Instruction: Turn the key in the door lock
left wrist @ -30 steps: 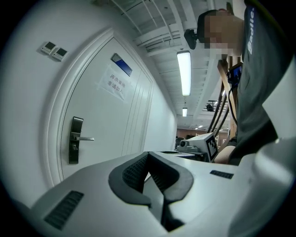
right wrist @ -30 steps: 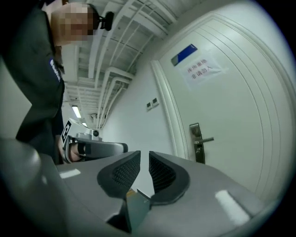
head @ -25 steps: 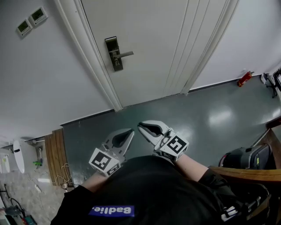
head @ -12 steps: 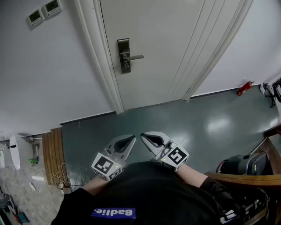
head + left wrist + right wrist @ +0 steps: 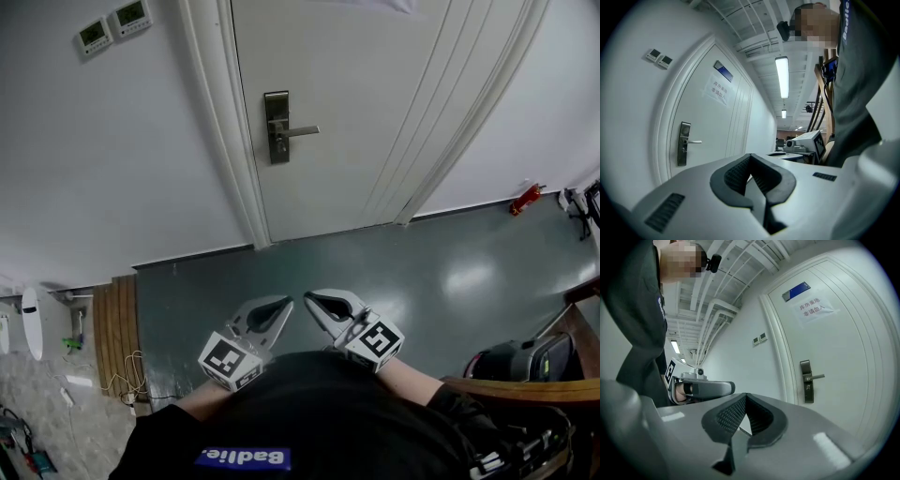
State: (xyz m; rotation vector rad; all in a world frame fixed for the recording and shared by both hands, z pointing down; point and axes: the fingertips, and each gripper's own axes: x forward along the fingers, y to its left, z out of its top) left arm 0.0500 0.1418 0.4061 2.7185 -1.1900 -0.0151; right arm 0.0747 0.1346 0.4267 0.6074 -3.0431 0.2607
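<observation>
Two grippers sit close against my body, tips nearly meeting: the left gripper (image 5: 284,303) and the right gripper (image 5: 310,297) each have their jaws pressed together on nothing. The dark metal lock plate (image 5: 277,127) on the white panelled door (image 5: 375,94) is well apart from both, across the grey-green floor (image 5: 375,262). I can make out no key, in the lock or anywhere else; the keyhole is too small to read. This standoff would fit walking up to the lock as well as standing back from it with the key already turned, so I won't pick one.

Any work at the lock calls for a level, square approach below the silver lever handle (image 5: 302,130), which juts out to the right. The white moulded door frame (image 5: 220,122) crowds the plate's left side. The floor ahead is open; the brown wooden furniture (image 5: 525,384) hems in my right elbow.
</observation>
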